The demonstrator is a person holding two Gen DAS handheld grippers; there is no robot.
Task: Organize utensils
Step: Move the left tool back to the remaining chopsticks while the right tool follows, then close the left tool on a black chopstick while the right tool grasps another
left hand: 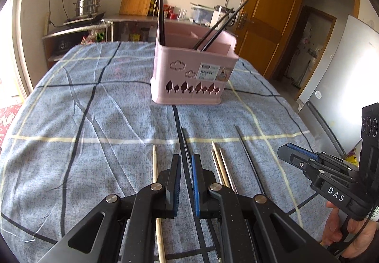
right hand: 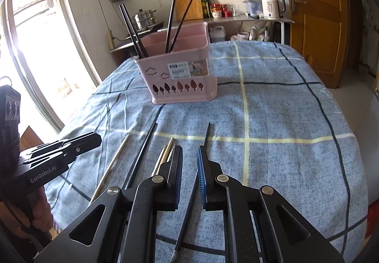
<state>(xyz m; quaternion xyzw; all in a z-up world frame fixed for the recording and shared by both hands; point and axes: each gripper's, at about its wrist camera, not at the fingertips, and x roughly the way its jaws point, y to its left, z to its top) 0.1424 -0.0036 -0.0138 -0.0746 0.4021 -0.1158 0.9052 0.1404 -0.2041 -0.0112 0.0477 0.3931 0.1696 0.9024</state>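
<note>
A: What is closest?

B: The left claw (left hand: 186, 182), at 6 o'clock. Its jaws are a little apart, with a black chopstick (left hand: 185, 144) between them. I can't tell if they pinch it.

A: And the right claw (right hand: 189, 177)?

B: A little open too, holding nothing. A dark chopstick (right hand: 206, 135) lies under it.

A: Where do they go?

B: The pink basket (left hand: 189, 73) stands at 12 o'clock on the blue checked cloth (left hand: 94, 108), with black chopsticks (left hand: 161, 9) inside. Pale chopsticks (left hand: 221, 163) lie near the claws.
</note>
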